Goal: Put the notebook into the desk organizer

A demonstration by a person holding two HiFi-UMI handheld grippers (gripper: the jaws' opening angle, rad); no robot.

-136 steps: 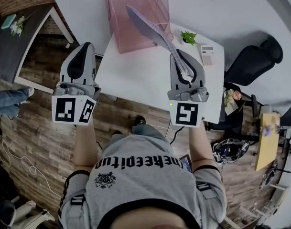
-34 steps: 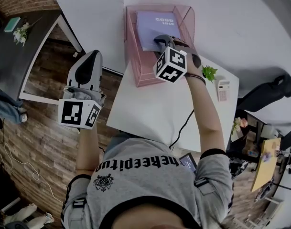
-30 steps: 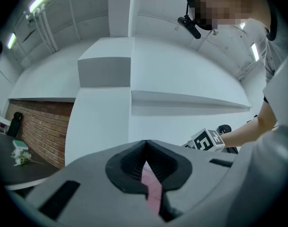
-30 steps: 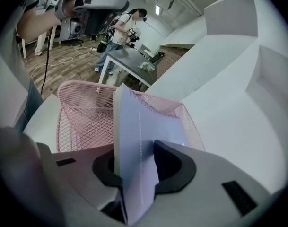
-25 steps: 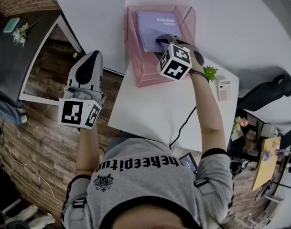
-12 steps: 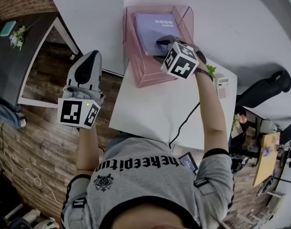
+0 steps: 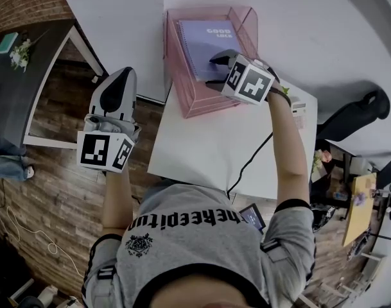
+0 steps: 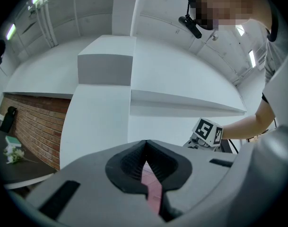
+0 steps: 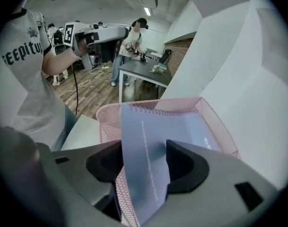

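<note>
We see the notebook [image 7: 211, 40] resting inside the pink mesh organizer [image 7: 182, 88], at the table's [image 7: 201, 146] twelve o'clock edge. The right gripper [image 7: 216, 71] reaches in from five o'clock. Its jaws have just been opening and stand wide, with the notebook's corner between them (not pinched). The left gripper [image 7: 120, 74] hovers at eight o'clock, off the table, jaws closed together on nothing.

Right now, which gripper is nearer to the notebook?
Right. The right gripper is at the notebook in the pink organizer, its jaws just opening with it between them; the left gripper hangs beside the table.
</note>
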